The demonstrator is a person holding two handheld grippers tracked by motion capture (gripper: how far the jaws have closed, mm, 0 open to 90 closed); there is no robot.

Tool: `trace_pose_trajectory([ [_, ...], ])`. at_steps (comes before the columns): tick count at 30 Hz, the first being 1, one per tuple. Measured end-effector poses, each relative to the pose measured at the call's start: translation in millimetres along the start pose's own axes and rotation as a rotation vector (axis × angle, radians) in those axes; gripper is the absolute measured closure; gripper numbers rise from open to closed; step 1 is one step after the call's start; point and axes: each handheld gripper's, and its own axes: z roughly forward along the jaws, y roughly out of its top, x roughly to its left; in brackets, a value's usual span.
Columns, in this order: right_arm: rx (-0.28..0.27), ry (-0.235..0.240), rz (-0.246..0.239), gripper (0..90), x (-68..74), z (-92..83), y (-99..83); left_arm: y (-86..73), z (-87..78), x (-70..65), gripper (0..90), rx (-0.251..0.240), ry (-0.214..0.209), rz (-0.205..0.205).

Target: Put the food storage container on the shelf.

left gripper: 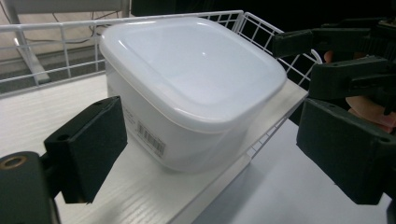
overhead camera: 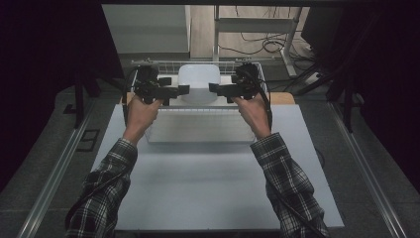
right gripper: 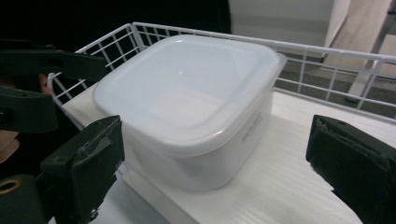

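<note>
A white plastic box (overhead camera: 199,82) with a snap-on lid sits on the white shelf board (overhead camera: 198,126) of a wire rack (overhead camera: 198,63), close to the rack's back rail and roughly centred along it. It looks set down for good: it rests flat on its base, upright, with nothing pressing on it.

The left gripper (overhead camera: 184,90) hangs just left of the box and the right gripper (overhead camera: 213,89) just right of it, their tips aimed inward at its two sides. Both stand wide open. In the left gripper view the two black pads (left gripper: 88,149) flank the box without touching it, and in the right gripper view the pads (right gripper: 84,163) likewise stand clear of its walls. That mirrored pose suits a two-handed carry — one gripper per side, since the box looks too broad for one pair of jaws to span — and my reading is that the hold is either just let go or about to be taken.

The box is smooth, slightly see-through plastic, square with well-rounded corners; its lid is gently domed, glossy, and overhangs the walls with a small lip. A barcode label (left gripper: 150,138) is stuck low on one wall. The board beneath the box has a fine ribbed grain, matte against the lid's shine. The rack is thin white-coated wire in a square grid. The gripper pads are blocky, dull black, with flat faces — good for squeezing a slick wall.
</note>
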Motion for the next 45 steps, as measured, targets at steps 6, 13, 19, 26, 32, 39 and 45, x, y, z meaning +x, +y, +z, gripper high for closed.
trace_pose_trajectory([
  [6, -0.006, 0.012, -0.025, 2.8, 4.8, -2.4, -7.4, -9.4, -3.4, -8.1, 7.5, 0.005, 0.013, 0.060],
  [13, 0.016, 0.010, -0.062, 2.4, 9.4, -2.8, -16.8, -19.4, -6.7, -16.2, 4.8, 0.025, 0.013, 0.111],
  [19, 0.026, 0.010, -0.096, 2.2, 12.9, -6.0, -23.1, -30.5, -10.4, -20.1, 4.2, 0.033, -0.002, 0.133],
  [26, 0.036, 0.031, -0.113, 1.8, 15.8, -10.8, -32.6, -45.5, -13.1, -22.6, 4.5, 0.043, -0.020, 0.141],
  [32, 0.042, 0.041, -0.131, 1.6, 18.3, -14.6, -40.4, -56.9, -15.1, -25.6, 4.4, 0.063, -0.019, 0.158],
  [39, 0.047, 0.051, -0.149, 1.4, 22.0, -18.2, -50.6, -69.7, -17.8, -26.7, 4.3, 0.057, -0.030, 0.150],
  [45, 0.061, 0.060, -0.166, 1.2, 26.1, -16.3, -64.4, -84.3, -12.0, -28.0, 4.5, 0.076, -0.056, 0.140],
])
